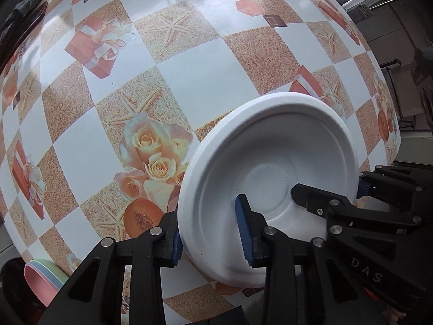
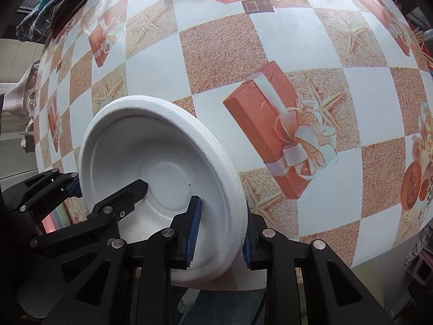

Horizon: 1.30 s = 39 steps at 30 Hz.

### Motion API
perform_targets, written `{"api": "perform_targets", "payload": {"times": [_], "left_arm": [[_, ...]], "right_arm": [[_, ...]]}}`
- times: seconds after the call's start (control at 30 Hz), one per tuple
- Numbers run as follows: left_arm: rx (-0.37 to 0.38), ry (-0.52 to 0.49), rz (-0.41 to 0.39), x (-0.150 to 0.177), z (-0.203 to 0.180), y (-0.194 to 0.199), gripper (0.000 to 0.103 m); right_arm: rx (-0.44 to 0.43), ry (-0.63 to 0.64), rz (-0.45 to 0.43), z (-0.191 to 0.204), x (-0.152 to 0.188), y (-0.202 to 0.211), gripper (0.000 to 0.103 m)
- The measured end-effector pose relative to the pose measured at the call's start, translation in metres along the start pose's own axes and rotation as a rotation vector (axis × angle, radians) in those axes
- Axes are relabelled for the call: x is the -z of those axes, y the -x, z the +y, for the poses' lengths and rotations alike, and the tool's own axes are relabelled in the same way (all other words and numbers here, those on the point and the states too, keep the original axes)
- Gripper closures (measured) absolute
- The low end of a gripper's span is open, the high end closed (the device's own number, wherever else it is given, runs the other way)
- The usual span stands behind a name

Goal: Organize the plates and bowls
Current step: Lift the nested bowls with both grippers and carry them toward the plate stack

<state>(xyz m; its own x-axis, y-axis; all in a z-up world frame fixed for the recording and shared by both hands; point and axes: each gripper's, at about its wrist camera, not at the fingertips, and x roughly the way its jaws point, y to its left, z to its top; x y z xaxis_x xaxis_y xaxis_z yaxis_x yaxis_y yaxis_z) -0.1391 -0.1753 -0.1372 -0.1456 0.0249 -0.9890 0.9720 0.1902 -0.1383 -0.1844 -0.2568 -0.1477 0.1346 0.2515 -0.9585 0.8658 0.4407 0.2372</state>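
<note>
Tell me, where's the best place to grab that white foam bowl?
By its wide flat rim, from the side: the white foam bowl is thin there, so one finger slips inside and one outside. Both the left tongs and right tongs pinch opposite edges that way.

The bowl (image 1: pixel 270 157) is plain white. Each gripper (image 1: pixel 213 233) (image 2: pixel 220 230) is black with blue pads (image 1: pixel 243 230). The tabletop (image 1: pixel 205 75) is checked in white and sandy orange, printed with starfish, cream roses and red gift boxes. The plates (image 1: pixel 43 273) are pink, blue and green.
</note>
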Motion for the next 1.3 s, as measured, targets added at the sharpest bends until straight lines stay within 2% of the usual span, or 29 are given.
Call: {"api": "perform_targets", "payload": {"times": [0.17,0.37,0.5,0.6,0.83,1.0,1.3], "left_arm": [[-0.008,-0.017,0.009,0.018,0.000,0.000,0.066],[0.005,0.016,0.025,0.034,0.011,0.000,0.066],[0.007,0.050,0.029,0.044,0.021,0.003,0.066],[0.001,0.090,0.025,0.056,0.035,0.007,0.066],[-0.001,0.178,-0.028,0.073,0.070,0.026,0.066],[0.013,0.225,-0.081,0.085,0.076,0.043,0.066],[0.023,0.262,-0.154,0.093,0.109,0.073,0.066]], "right_arm": [[-0.010,-0.030,0.021,0.000,0.012,-0.004,0.074],[0.000,-0.021,0.047,0.014,0.022,-0.009,0.074],[0.009,0.009,0.065,0.031,0.029,-0.014,0.074],[0.007,0.034,0.086,0.059,0.039,-0.015,0.074],[0.020,0.132,0.101,0.111,0.044,-0.015,0.074],[0.041,0.183,0.082,0.143,0.044,-0.003,0.074],[0.084,0.265,0.044,0.165,0.041,0.032,0.074]]}}
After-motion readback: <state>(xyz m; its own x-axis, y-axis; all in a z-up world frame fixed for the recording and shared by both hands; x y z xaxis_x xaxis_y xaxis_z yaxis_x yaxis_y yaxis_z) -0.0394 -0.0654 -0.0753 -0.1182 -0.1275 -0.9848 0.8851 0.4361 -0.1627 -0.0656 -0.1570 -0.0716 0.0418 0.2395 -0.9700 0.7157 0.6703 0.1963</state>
